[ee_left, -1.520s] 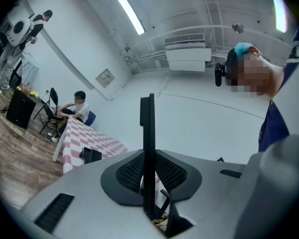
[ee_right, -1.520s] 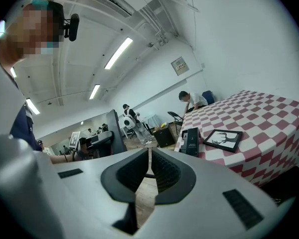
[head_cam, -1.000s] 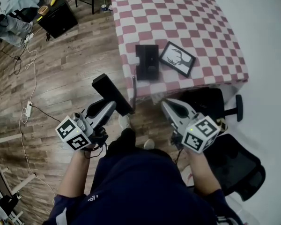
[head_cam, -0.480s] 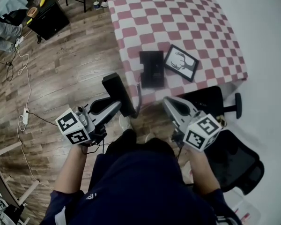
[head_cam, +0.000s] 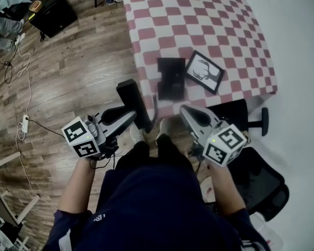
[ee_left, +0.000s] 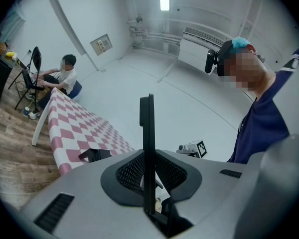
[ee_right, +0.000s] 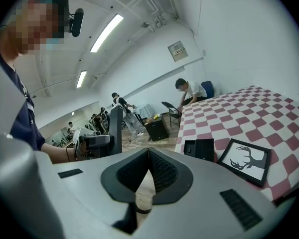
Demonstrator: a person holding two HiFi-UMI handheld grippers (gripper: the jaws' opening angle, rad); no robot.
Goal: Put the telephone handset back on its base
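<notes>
Between your left gripper's (head_cam: 135, 115) jaws the telephone handset (head_cam: 132, 99) is pinched, most of its length standing free beyond the pads. A quick swing could make it pivot or slip out over the wood floor (head_cam: 68, 77). Your right gripper (head_cam: 187, 113) is closed on nothing, so it gives no backup. Further out, the base (head_cam: 171, 78) sits at the near edge of the checked table (head_cam: 199, 14), just beside a framed deer picture (head_cam: 204, 71). A hard or off-line landing could shove the base off that edge or knock the frame. Seen edge-on in the left gripper view, the handset doesn't show which face points down. The base's cradle is too dark to read.
</notes>
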